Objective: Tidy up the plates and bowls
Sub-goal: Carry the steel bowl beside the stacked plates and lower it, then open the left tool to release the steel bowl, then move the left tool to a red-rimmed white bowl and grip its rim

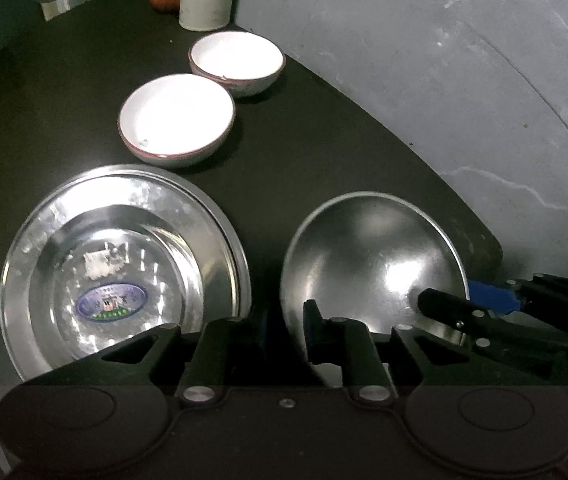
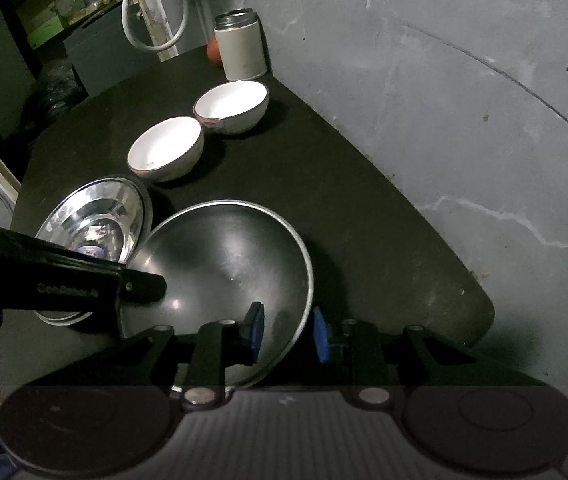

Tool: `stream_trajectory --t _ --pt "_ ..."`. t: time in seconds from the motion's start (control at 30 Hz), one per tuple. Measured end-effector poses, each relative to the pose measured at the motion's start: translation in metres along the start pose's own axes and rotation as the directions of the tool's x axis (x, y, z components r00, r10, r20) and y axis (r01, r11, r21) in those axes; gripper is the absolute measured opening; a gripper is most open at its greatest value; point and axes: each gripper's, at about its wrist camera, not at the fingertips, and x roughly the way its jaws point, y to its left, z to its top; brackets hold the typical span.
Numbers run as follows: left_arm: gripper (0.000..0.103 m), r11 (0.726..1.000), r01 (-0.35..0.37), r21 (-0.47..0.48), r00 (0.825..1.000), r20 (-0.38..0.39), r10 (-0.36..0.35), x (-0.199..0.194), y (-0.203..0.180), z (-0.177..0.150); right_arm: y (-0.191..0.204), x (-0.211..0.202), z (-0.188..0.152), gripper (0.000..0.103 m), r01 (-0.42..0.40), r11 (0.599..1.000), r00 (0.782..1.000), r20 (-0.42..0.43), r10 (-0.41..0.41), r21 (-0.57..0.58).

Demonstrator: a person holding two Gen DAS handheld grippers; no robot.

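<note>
Dark table [image 2: 364, 208] with two white bowls [image 2: 165, 148] in a row, steel plates [image 1: 123, 264] stacked beside. Right gripper [image 2: 288, 334] wide, straddling the metal bowl [image 2: 223, 268] rim. Left gripper [image 1: 284, 330] also wide, straddling its near rim.

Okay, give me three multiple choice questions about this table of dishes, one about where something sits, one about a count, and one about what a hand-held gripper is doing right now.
1. Where is the white canister?
A. Beside the steel plates
B. At the table's far end, past the white bowls
C. Inside the dark metal bowl

2. How many white bowls?
A. One
B. Two
C. Four

3. How does the right hand-held gripper stand?
A. Shut, over the canister
B. Open, astride the dark metal bowl's rim
C. Holding a white bowl

Answers: 1 B, it stands beyond both bowls. 2 B, near bowl and far bowl. 3 B, one blue pad inside, one outside, gaps showing.
</note>
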Motion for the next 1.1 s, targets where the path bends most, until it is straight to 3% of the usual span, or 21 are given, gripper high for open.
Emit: stream_trajectory --t 0.13,0.2,0.37,0.5,0.57,0.67,0.9,1.1 --pt "0.027 1.0 -0.004 0.006 1.0 0.018 0.004 -0.008 -0.001 0.003 -0.004 -0.001 0.002 0.033 0.004 1.0 1.0 0.004 -0.004 -0.003" --pt "0.03 1.0 -0.003 0.01 0.999 0.032 0.003 -0.011 -0.003 0.005 -0.006 -0.003 0.005 0.042 0.008 1.0 1.0 0.012 -0.008 -0.005" --pt "0.061 0.999 -0.036 0.017 0.995 0.092 0.035 -0.025 -0.004 0.014 -0.01 -0.006 0.012 0.067 0.013 1.0 0.999 0.042 -0.013 -0.014" --pt "0.085 0.997 -0.076 -0.031 0.986 0.149 0.08 -0.038 0.008 0.028 -0.009 -0.008 0.02 0.088 0.003 1.0 0.998 0.069 -0.001 -0.026" --pt "0.1 0.991 -0.118 -0.06 0.974 0.185 0.127 -0.045 0.016 0.037 -0.009 -0.008 0.024 0.092 -0.009 0.999 0.996 0.083 0.012 -0.034" --pt "0.102 0.98 -0.174 -0.096 0.955 0.225 0.192 -0.052 0.029 0.051 -0.007 -0.005 0.033 0.103 -0.031 0.998 0.994 0.101 0.036 -0.046" --pt "0.102 0.943 -0.248 -0.224 0.934 0.204 0.294 -0.05 0.07 0.075 -0.001 0.016 0.059 0.103 -0.083 0.994 0.99 0.108 0.091 -0.075" --pt "0.102 0.927 -0.284 -0.244 0.93 0.165 0.328 -0.037 0.092 0.089 0.009 0.042 0.087 0.103 -0.136 0.987 0.984 0.1 0.145 -0.089"
